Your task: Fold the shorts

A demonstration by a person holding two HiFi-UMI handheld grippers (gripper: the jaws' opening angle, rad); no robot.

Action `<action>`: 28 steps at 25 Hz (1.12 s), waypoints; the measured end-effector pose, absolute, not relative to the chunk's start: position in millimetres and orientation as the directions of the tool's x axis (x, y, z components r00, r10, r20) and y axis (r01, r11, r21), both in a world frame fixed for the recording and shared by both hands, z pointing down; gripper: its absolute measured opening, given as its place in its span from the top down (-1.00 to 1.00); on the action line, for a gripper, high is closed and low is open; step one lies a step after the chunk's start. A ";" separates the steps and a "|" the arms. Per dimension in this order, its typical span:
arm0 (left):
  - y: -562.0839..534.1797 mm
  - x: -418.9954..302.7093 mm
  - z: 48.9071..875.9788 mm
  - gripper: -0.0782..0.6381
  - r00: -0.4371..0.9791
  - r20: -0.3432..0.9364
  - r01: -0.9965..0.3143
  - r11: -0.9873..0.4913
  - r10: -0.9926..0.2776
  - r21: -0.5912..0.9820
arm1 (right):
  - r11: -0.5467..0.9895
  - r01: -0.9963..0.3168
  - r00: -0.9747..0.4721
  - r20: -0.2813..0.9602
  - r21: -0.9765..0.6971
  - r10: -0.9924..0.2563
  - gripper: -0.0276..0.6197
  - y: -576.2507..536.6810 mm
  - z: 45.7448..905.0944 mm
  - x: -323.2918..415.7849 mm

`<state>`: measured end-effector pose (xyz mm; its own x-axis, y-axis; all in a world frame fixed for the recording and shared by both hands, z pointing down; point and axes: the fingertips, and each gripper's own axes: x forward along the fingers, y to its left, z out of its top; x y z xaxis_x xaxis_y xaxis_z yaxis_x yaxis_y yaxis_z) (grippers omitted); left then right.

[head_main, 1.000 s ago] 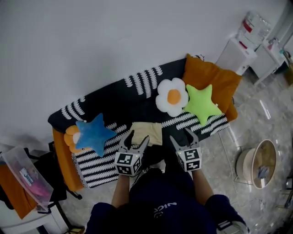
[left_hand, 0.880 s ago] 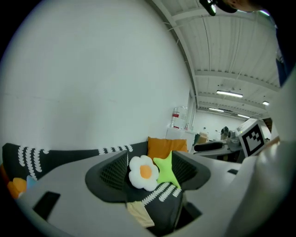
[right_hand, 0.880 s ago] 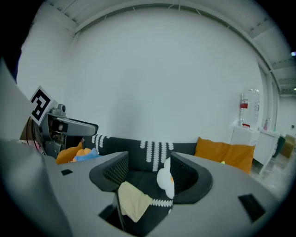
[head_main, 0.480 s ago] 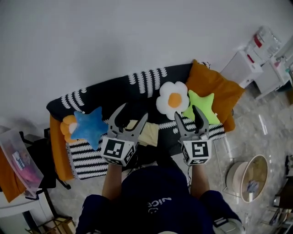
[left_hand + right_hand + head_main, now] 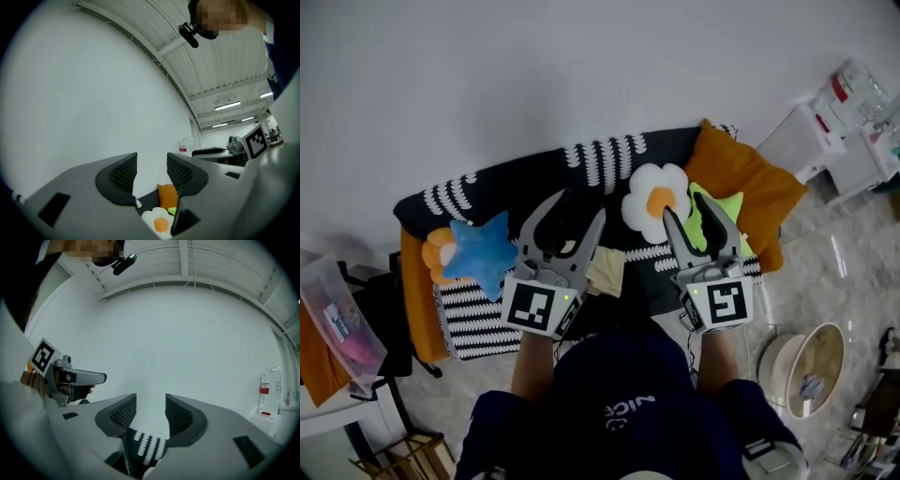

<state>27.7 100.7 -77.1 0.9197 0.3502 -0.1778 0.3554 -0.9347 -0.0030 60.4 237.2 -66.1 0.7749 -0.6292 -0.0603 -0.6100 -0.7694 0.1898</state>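
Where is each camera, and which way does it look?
Head view: on the person's head, facing down at the striped black couch; arms, left gripper, right gripper show.
Left gripper view: on that gripper, facing the white wall past its fingers, empty, just closing further.
Right gripper view: likewise.
Head view and left gripper view share the white flower-shaped cushion.

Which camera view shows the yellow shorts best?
The head view: the shorts lie on the sofa, partly behind the left gripper. Both gripper views point at the wall and show no shorts.
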 end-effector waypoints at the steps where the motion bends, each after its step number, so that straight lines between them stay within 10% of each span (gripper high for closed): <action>1: 101.1 27.2 -77.1 0.26 0.919 -0.178 0.358 -0.934 0.353 -0.002 | -0.774 -0.605 0.778 -0.067 0.188 -0.624 0.37 237.8 -66.1 61.3; 4: 96.4 22.6 -76.4 0.72 0.926 -0.191 0.334 -0.943 0.327 0.005 | -0.782 -0.594 0.785 -0.076 0.190 -0.615 0.88 240.6 -62.5 60.8; 28: 62.2 7.0 -65.1 0.78 0.964 -0.178 0.204 -0.979 0.200 0.006 | -0.766 -0.601 0.766 -0.113 0.228 -0.633 0.89 206.7 -52.5 43.0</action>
<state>7.0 62.2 -65.1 0.9636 0.1995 -0.1777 0.2039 -0.9790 0.0065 43.0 206.7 -52.5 0.7655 -0.6335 -0.1127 -0.6006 -0.7664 0.2278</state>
